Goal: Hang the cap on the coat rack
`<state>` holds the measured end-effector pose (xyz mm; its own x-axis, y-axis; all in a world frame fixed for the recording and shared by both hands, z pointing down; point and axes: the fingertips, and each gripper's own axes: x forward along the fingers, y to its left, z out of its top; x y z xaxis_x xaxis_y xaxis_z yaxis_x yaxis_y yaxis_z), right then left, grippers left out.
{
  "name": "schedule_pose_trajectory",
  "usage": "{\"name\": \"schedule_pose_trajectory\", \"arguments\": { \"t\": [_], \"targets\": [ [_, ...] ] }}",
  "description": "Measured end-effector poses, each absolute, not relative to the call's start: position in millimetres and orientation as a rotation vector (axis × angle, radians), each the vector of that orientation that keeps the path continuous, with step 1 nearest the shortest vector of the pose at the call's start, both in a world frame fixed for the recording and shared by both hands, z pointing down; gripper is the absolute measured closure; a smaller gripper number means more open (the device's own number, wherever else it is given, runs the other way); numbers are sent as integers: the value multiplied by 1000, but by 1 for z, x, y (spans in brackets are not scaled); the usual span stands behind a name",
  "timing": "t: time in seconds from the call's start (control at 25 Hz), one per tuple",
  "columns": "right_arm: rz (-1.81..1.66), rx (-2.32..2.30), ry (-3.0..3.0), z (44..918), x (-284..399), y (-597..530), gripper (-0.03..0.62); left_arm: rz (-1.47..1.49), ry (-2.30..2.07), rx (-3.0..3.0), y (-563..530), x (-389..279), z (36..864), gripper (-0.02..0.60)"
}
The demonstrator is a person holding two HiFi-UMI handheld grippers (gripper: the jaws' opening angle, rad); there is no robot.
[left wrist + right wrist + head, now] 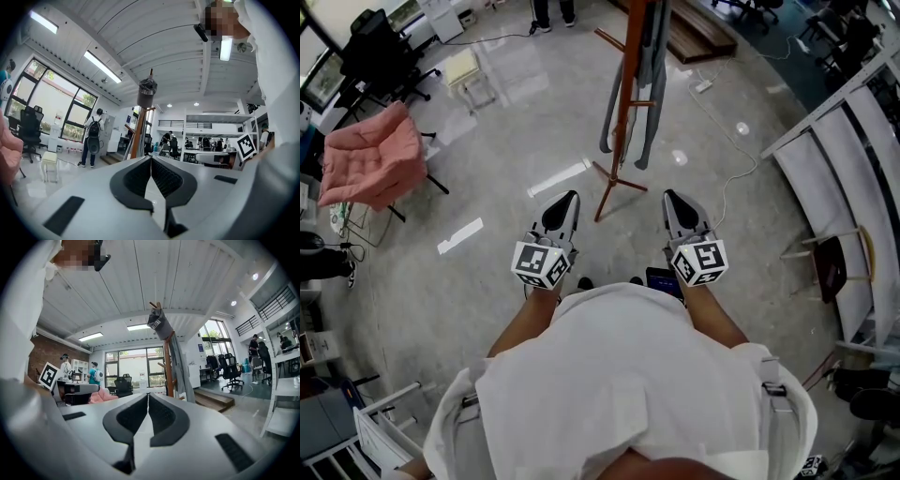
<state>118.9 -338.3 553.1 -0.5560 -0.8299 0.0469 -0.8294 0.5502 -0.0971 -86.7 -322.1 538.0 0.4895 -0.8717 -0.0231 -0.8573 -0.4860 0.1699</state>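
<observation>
Wide grey floor (516, 122) underfoot, and straight ahead of the person stands the wooden coat rack (623, 112). A long grey garment (652, 84) hangs down its side. Off to the left there's a chair draped in a pink cushion (375, 155), well apart from the rack.

Both tools are held out low in front of the white shirt, side by side, pointing at the rack's base. The left gripper (572, 197) is closed, its ribbed pads (161, 176) pressed together with nothing between them. It's the same on the right gripper (668, 195): its jaws meet at the tips and it is empty.

And the cap (146, 92)? It's up at the top of the rack, a dark cap sitting over the upper pegs, just above the grey garment, clear of both grippers.
</observation>
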Motion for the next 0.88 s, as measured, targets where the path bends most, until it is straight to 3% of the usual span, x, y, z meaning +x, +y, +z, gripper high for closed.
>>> {"name": "schedule_pose_trajectory", "arguments": {
  "t": [0.88],
  "targets": [
    [-184, -1486, 2749, 551, 133, -340, 568, -188, -1424, 2602, -325, -83, 534, 561]
  ]
}}
